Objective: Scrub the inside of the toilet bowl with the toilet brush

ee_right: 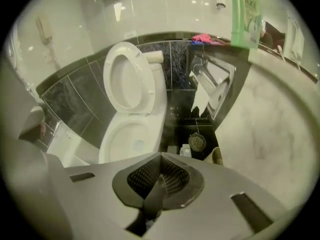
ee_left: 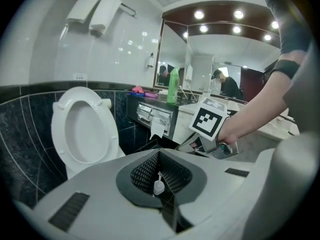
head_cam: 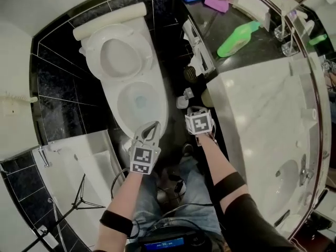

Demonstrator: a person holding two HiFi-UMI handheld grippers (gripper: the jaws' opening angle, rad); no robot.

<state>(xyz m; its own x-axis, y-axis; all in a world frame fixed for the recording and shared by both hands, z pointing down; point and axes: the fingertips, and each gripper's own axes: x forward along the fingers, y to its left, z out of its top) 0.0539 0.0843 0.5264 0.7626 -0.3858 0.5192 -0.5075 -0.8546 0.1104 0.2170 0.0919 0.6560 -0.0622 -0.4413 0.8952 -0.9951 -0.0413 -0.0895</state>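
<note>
Both grippers are closed tight on nothing, the left [head_cam: 151, 130] at the 6 o'clock rim of the bowl [head_cam: 124, 114], the right [ee_right: 161, 171] off its 4 o'clock, with the brush [head_cam: 182, 102] standing on the floor between bowl and vanity [head_cam: 262, 109], at the right's 11 o'clock.

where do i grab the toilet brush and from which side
By the thin handle, near its top, coming down from above. The brush seems to stand upright in a round holder on the floor between toilet and counter, so only the handle is free. It shows small, so this is a guess. The right tongs are shut and would have to open first.
</note>
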